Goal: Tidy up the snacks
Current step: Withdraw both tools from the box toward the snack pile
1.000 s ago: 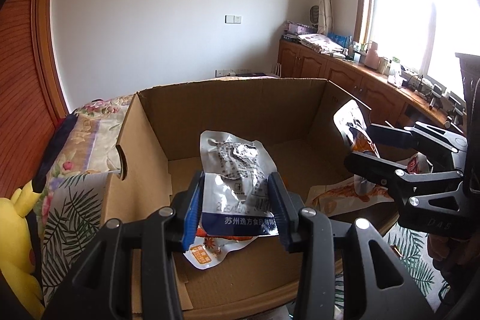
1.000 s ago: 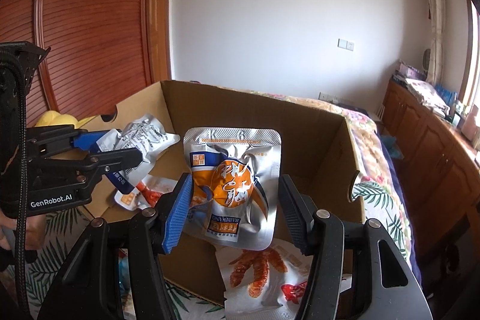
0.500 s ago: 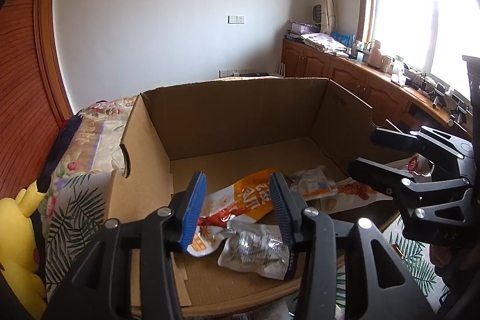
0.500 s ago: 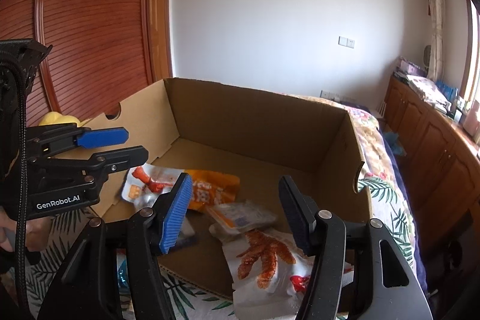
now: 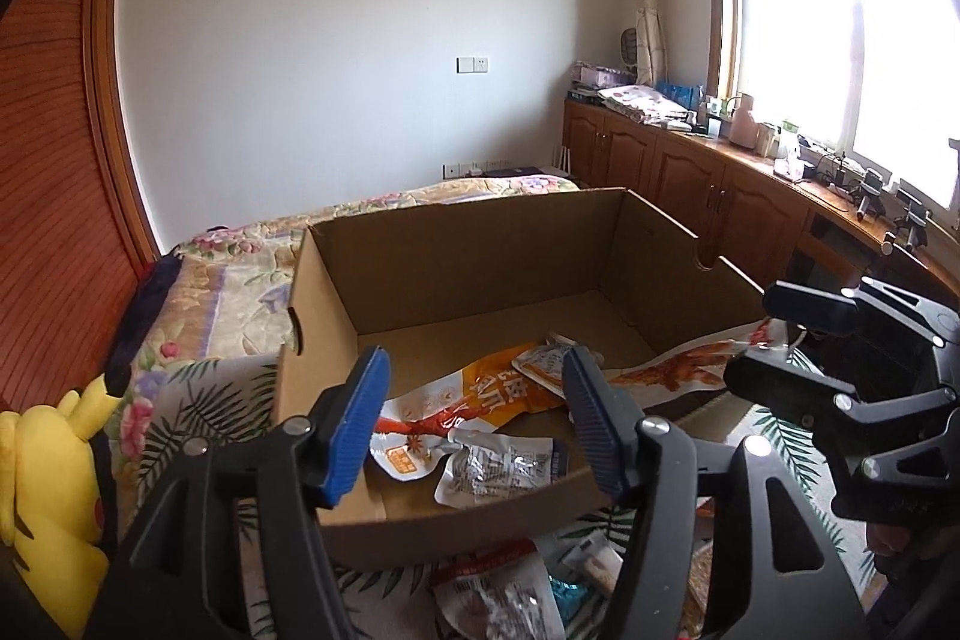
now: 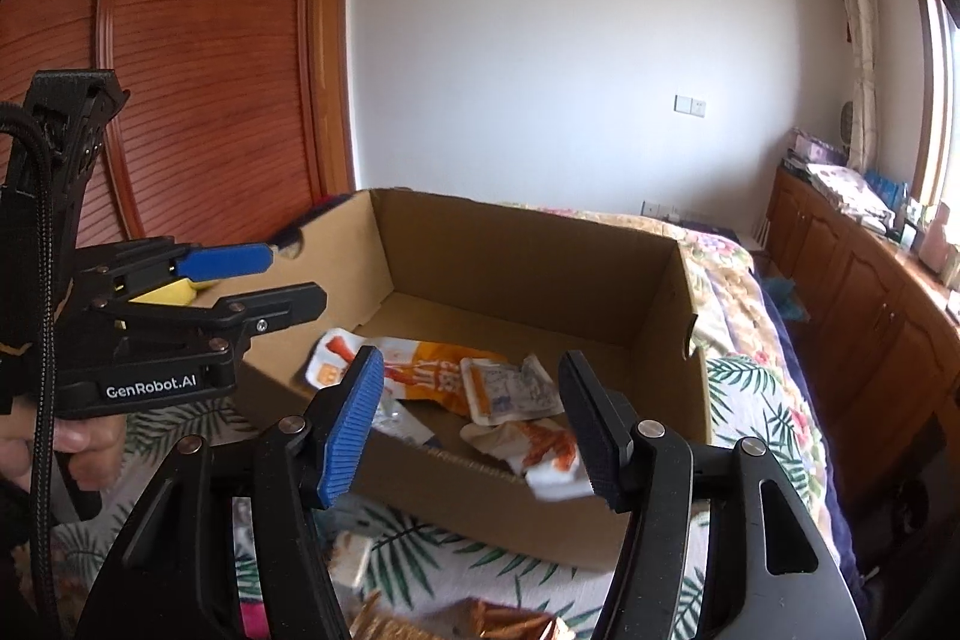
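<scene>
Currently both tools, left tool (image 5: pixel 474 418) and right tool (image 6: pixel 471 415), stand released and empty above the cardboard box (image 5: pixel 480 250); the left's jaws have just been opening. Snack packets (image 5: pixel 480 400) lie inside the box; loose packets (image 5: pixel 498 598) in front of it need fetching next.

Bed (image 5: pixel 198 292) with leaf-print cover, bearing cardboard box (image 5: pixel 456 250), yellow plush toy (image 5: pixel 42 484) at left, loose snack packets (image 5: pixel 498 598) in front.

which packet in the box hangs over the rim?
The white packet with the red chicken-feet print: it drapes over the cardboard box front edge. The orange packet and silver ones lie flat inside.
</scene>
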The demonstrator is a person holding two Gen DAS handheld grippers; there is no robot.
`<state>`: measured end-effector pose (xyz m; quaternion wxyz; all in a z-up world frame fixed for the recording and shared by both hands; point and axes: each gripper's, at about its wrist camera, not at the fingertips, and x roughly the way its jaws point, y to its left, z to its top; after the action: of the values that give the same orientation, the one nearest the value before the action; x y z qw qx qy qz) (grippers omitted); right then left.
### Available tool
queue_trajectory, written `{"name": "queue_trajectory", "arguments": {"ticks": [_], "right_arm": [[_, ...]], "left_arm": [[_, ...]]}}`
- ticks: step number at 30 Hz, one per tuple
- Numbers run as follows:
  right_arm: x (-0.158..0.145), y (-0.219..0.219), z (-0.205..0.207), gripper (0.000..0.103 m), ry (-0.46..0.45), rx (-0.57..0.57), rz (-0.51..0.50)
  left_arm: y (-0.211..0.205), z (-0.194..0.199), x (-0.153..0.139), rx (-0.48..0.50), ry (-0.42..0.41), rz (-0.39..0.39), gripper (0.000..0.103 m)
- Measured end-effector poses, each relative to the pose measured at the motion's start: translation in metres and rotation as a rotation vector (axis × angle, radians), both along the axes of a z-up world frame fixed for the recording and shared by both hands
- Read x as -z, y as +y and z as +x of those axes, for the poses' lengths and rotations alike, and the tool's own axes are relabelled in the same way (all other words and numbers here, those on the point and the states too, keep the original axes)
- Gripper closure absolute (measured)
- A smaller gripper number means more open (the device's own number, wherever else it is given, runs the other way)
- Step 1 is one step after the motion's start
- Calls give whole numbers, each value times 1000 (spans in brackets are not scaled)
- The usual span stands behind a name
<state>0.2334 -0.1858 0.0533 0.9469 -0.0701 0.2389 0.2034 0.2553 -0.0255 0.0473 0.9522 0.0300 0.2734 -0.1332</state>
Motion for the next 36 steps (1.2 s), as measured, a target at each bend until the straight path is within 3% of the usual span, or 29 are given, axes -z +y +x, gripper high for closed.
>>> {"name": "queue_trajectory", "arguments": {"ticks": [8, 19, 36], "right_arm": [[-4, -3, -31, 39, -6, 2, 20], [2, -5, -69, 36, -8, 24, 17], [22, -5, -115, 36, 22, 18, 14]], "left_arm": [[2, -34, -15, -6, -40, 13, 32], [-3, -71, -6, 20, -31, 28, 32], [1, -104, 45, -1, 53, 49, 31]]}}
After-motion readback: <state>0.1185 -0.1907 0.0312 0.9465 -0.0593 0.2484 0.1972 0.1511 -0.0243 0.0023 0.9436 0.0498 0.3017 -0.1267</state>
